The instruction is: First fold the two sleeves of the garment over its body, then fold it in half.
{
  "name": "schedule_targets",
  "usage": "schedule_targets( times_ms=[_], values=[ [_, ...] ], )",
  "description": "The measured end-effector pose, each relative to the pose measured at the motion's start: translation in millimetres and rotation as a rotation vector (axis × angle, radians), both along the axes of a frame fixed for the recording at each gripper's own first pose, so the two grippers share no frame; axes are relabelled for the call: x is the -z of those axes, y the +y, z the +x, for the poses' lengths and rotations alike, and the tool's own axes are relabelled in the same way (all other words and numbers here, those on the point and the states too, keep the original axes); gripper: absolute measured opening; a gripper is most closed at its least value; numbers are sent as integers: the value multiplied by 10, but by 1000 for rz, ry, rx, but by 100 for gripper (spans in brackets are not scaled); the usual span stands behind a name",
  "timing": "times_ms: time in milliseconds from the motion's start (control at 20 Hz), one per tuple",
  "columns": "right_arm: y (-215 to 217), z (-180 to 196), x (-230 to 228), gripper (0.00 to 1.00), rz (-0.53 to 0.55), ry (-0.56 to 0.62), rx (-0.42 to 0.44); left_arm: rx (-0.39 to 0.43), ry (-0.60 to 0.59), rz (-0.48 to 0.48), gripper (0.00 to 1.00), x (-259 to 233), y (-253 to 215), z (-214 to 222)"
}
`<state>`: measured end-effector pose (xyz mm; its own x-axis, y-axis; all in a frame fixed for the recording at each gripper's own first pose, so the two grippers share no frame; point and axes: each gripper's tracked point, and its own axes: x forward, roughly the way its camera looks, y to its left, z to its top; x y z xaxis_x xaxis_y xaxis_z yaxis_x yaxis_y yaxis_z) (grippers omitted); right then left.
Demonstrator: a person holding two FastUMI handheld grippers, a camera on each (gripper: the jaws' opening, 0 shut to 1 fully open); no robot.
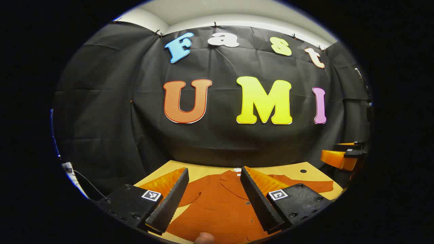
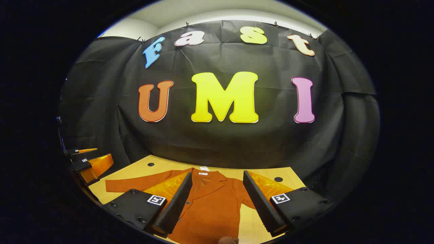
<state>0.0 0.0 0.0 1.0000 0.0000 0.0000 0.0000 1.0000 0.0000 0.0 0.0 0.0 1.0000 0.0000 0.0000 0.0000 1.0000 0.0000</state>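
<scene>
Shirt (image 2: 210, 200) is laid flat on the table (image 2: 162, 166), sleeves not folded yet, both the left gripper (image 1: 213, 196) and right gripper (image 2: 217, 200) held released above it, so only one layer could easily get snagged.

Rust-orange collared garment (image 2: 210, 200), flat on table, sleeves spread

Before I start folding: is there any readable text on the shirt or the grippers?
White neck label on the orange shirt: too small to read.
Square markers on the left gripper and right gripper: coded patterns, no words.
</scene>
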Motion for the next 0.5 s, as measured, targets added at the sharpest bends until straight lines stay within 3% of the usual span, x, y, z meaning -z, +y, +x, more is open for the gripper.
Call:
schedule_targets(
  times_ms=[500],
  values=[
    [-72,33,102,96,18,23,1,-4,29,7,99,84,-27,22]
  ],
)
